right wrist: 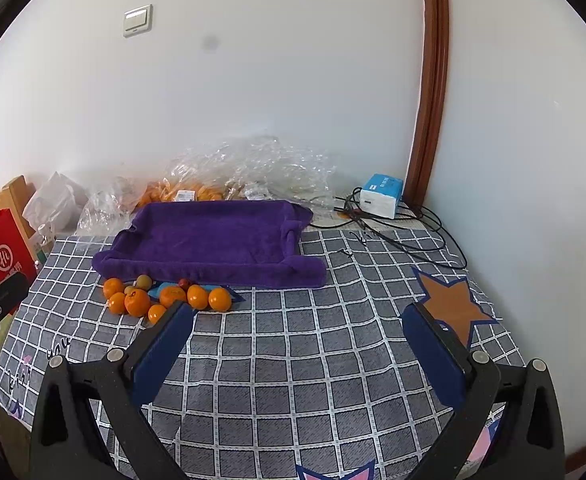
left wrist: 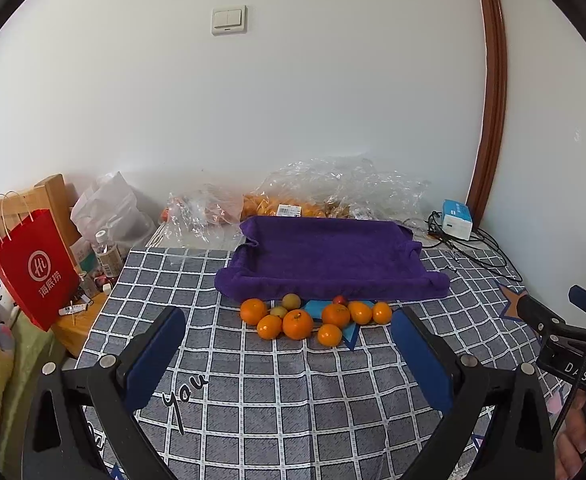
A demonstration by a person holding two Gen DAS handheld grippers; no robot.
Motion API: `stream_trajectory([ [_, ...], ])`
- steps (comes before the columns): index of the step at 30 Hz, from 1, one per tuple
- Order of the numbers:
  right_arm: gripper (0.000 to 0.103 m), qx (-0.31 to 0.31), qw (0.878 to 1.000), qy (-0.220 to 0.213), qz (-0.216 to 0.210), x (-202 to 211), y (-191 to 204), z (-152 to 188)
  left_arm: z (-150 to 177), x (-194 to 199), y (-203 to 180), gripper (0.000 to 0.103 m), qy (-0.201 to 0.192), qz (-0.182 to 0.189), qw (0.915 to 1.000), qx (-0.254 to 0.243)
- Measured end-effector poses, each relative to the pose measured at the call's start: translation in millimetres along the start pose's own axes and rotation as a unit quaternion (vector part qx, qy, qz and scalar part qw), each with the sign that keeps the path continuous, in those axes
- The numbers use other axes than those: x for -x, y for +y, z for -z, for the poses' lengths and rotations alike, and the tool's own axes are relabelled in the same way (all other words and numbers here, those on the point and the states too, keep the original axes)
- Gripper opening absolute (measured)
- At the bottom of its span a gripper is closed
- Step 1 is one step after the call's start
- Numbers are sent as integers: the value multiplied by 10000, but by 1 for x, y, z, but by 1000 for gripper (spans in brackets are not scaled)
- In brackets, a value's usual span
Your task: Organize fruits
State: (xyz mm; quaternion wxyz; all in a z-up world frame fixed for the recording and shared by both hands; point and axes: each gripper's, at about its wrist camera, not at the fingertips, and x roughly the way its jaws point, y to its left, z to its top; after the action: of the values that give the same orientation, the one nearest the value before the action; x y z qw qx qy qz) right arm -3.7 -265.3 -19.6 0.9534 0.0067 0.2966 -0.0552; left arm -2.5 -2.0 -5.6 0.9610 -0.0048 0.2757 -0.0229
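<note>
Left wrist view: left tongs [left wrist: 289, 334] spread wide apart, nothing between the blue pads, hovering over a grey checked cloth [left wrist: 277, 400] that covers the surface. Fruit cluster [left wrist: 315, 318] lies straight ahead past the tips: several oranges, two small yellow-green fruits [left wrist: 291, 301] and one small red fruit [left wrist: 340, 300], packed together and touching the near edge of the purple towel-lined tray [left wrist: 329, 258]. Tray holds nothing. Clear plastic bags [left wrist: 333, 192] with more orange fruit sit behind the tray against the wall. Red paper bag [left wrist: 33, 268] far left; white-and-blue box [left wrist: 458, 218] with cables far right. The other gripper's body shows at the right edge, a hand [left wrist: 573, 436] beneath it.

Right wrist view: right tongs [right wrist: 299, 322] also wide apart and holding nothing. Fruit cluster [right wrist: 165, 298] is left of centre, just beyond the left pad, against the tray's [right wrist: 213, 240] near-left edge. Orange star print [right wrist: 453, 304] on the cloth by the right pad.
</note>
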Motion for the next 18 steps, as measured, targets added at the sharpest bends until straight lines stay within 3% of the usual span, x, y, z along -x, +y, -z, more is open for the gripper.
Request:
stream_trajectory([
  [18, 103, 43, 10000, -11, -53, 1, 8, 3, 1, 1, -1, 103, 13, 12, 10000, 23],
])
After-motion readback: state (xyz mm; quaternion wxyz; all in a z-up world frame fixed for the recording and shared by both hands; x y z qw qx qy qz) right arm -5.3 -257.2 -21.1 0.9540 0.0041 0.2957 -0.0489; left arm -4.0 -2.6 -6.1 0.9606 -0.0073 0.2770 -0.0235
